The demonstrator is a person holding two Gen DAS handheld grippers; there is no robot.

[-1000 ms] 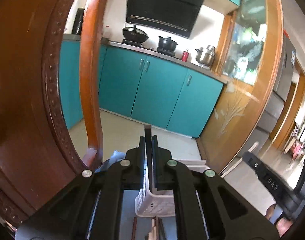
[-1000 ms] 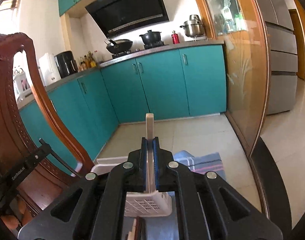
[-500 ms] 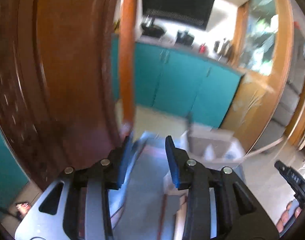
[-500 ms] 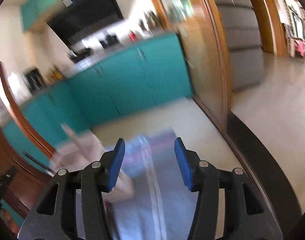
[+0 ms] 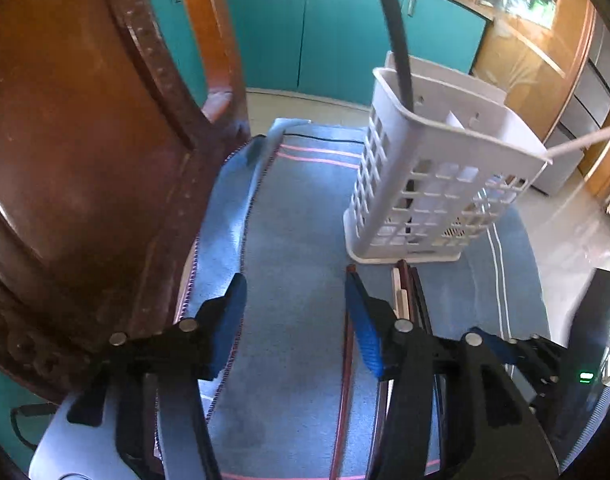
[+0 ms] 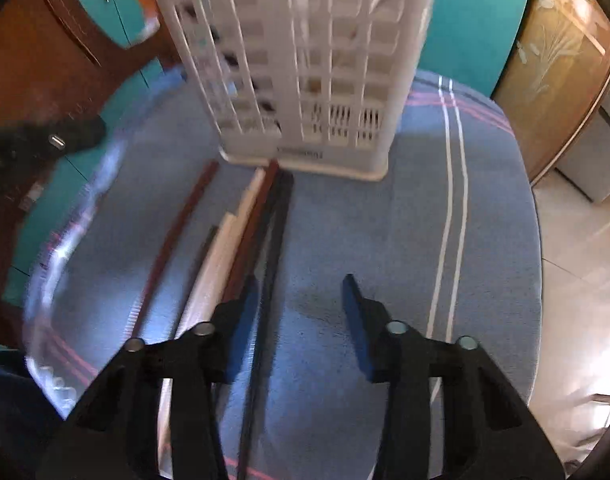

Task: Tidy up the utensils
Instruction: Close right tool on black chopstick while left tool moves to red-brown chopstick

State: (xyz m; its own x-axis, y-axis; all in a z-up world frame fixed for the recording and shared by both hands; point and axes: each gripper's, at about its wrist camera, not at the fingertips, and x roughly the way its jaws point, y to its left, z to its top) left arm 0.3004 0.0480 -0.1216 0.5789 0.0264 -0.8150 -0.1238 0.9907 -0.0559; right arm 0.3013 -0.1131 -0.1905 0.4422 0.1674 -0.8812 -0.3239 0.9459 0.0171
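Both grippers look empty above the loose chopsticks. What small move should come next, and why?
Probably lower the right gripper onto the black chopstick and close. Its jaws, which have just been closing, stand open with nothing between them, and that chopstick lies just inside its left finger. The white basket already holds a black stick.

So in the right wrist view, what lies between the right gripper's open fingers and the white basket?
Mostly bare blue towel. Left of the right gripper, loose chopsticks run up to the white basket; none sits between its pads.
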